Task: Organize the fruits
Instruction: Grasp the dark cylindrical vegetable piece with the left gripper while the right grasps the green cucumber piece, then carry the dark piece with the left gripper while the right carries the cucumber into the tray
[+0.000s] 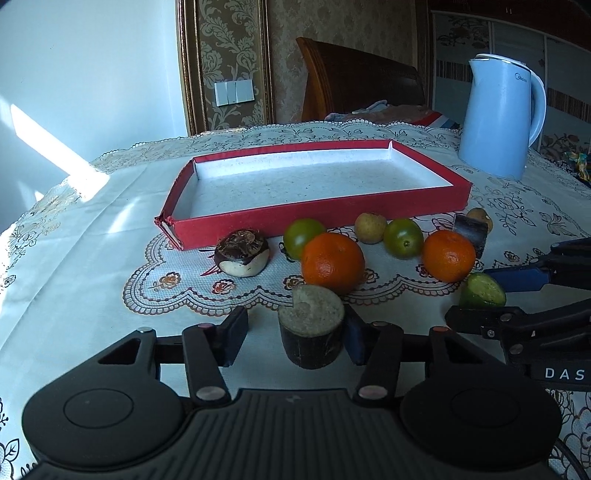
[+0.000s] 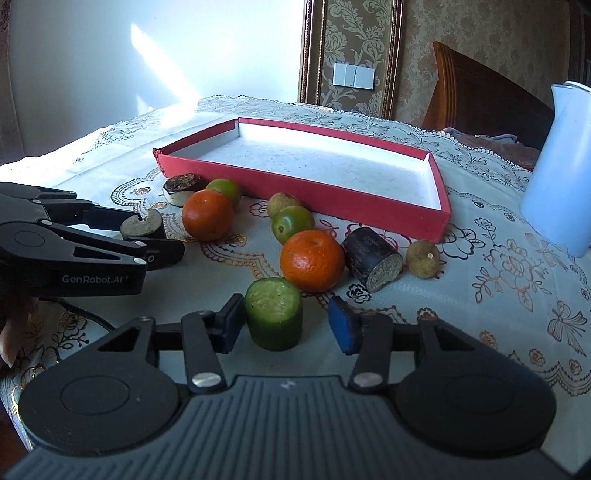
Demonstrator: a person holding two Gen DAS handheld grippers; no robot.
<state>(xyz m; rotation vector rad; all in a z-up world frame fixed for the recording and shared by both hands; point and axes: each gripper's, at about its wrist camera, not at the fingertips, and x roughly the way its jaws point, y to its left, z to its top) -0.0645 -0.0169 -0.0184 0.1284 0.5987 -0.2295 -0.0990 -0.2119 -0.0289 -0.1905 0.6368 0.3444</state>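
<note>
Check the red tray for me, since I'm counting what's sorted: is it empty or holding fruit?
Empty. The red tray shows only its bare white floor in both views; the oranges sit outside on the tablecloth.

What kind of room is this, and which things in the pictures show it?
Most likely a bedroom in a home. A wooden headboard with bedding stands behind the table, whose lace tablecloth carries an electric kettle. The patterned wallpaper also suggests a home, not a workshop.

Being counted: oranges (image 1: 332,262) 2 | green fruits (image 1: 303,236) 2 | tan fruits (image 1: 370,228) 2 | cane pieces (image 1: 311,332) 2 | cucumber piece (image 2: 274,314) 1 | water chestnut (image 1: 242,252) 1 | tray (image 1: 317,214) 1 | kettle (image 1: 500,118) 1
</note>
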